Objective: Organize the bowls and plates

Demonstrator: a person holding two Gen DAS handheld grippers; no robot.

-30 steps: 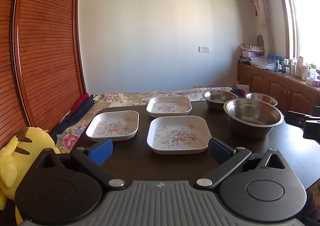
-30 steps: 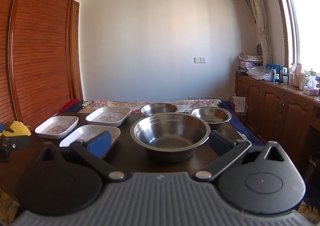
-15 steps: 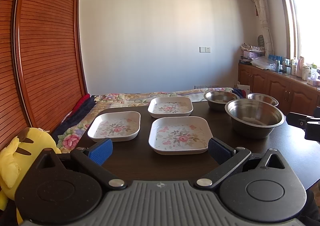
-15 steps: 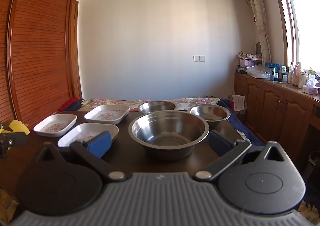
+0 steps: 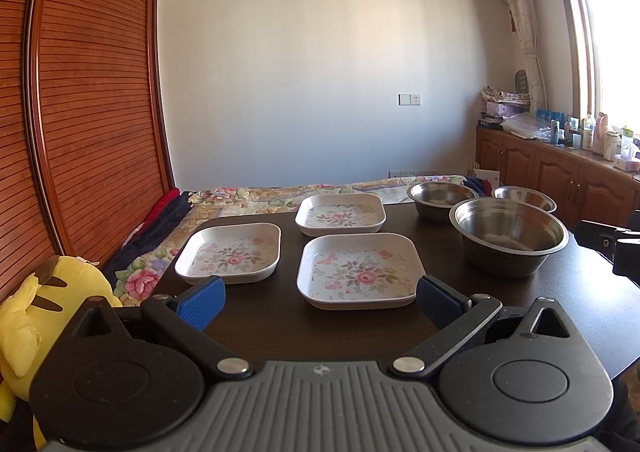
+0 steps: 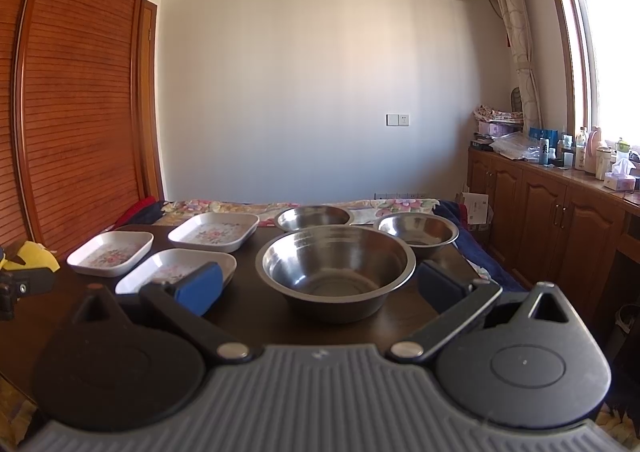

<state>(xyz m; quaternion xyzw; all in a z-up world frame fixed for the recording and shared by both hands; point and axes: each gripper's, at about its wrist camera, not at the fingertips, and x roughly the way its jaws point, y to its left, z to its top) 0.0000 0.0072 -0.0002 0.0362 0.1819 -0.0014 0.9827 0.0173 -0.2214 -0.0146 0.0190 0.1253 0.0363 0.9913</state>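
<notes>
Three square floral plates lie on the dark table (image 5: pixel 280 324): a near one (image 5: pixel 358 272), a left one (image 5: pixel 230 254) and a far one (image 5: pixel 340 214). Three steel bowls stand to the right: a large near bowl (image 5: pixel 508 236) (image 6: pixel 338 268) and two smaller ones behind it (image 5: pixel 440 198) (image 5: pixel 524 198). My left gripper (image 5: pixel 320 304) hovers open just short of the near plate, holding nothing. My right gripper (image 6: pixel 320 286) is open in front of the large bowl, its fingers wide on either side and apart from it.
A yellow plush toy (image 5: pixel 36 304) sits at the table's left edge. A flowered bedspread (image 5: pixel 256 198) lies beyond the table, a wooden louvred wardrobe (image 5: pixel 80 112) stands left, and cabinets (image 6: pixel 560 212) with bottles line the right wall.
Both views have drifted slightly; the plates and bowls sit a little lower and nearer in frame. Both grippers stay open and nothing on the table has moved.
</notes>
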